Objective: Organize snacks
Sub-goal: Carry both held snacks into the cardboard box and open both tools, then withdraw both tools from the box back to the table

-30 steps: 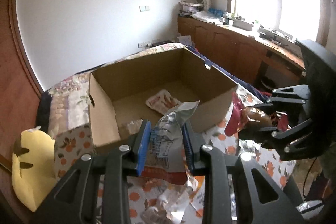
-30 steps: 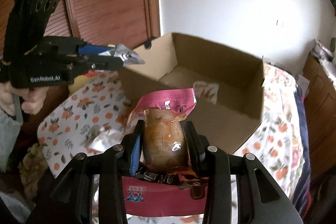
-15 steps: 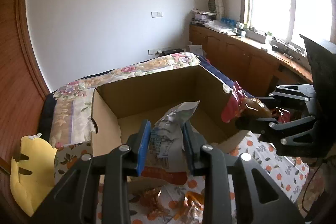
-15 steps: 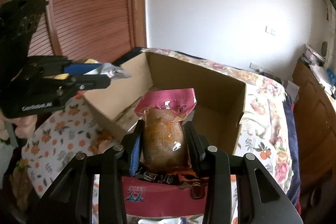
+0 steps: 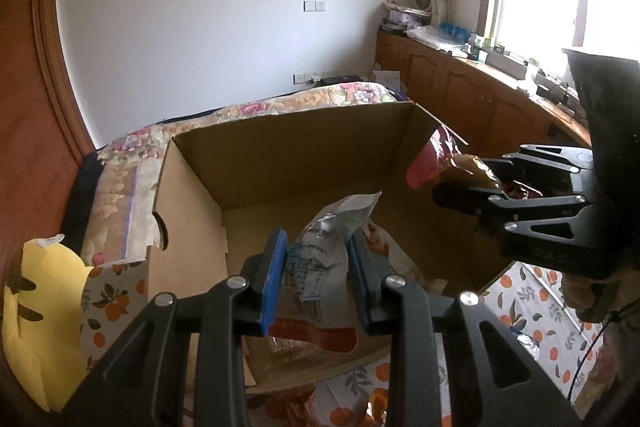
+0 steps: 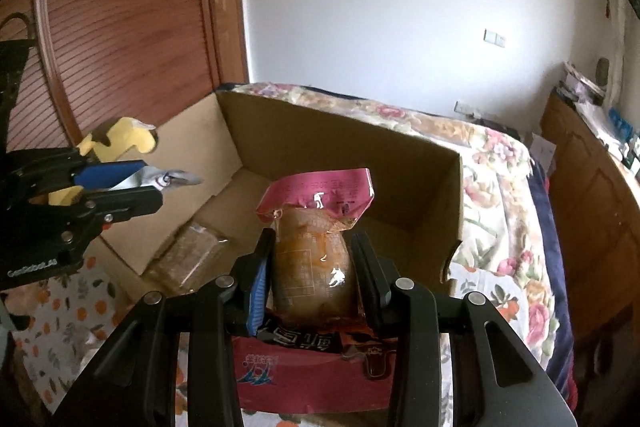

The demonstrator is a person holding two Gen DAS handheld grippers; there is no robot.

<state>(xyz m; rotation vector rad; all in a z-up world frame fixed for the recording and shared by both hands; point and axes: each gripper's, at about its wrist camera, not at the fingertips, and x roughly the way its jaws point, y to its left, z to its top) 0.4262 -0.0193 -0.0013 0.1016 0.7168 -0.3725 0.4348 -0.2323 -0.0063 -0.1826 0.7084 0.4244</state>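
1. Fingers (image 5: 274, 277) of the left gripper (image 5: 318, 277) are clamped on a silver snack packet (image 5: 320, 259); its crumpled top sticks up between the blue pads toward 12 o'clock, and its red lower edge hangs below them.
2. Fingers (image 6: 368, 273) of the right gripper (image 6: 314, 275) are clamped on a clear pouch (image 6: 314, 259) of brown food with a pink sealed top, which stands upright between them.
3. Cardboard box (image 5: 280, 155), open at the top, lies just beyond both grippers on a bedspread (image 5: 532, 295) printed with oranges. In the left wrist view, the silver packet hangs over the box's near half.
4. Right gripper appears at 3 o'clock in the left wrist view, with the pink pouch top over the box's right-hand wall.
5. Left gripper appears at 9 o'clock in the right wrist view, its silver packet above the box's left-hand wall.
6. Inside the box, a clear-wrapped brown packet (image 6: 188, 255) lies on the floor near the left wall.
7. Yellow cushion (image 5: 36, 323) sits at 8 o'clock of the box in the left wrist view.
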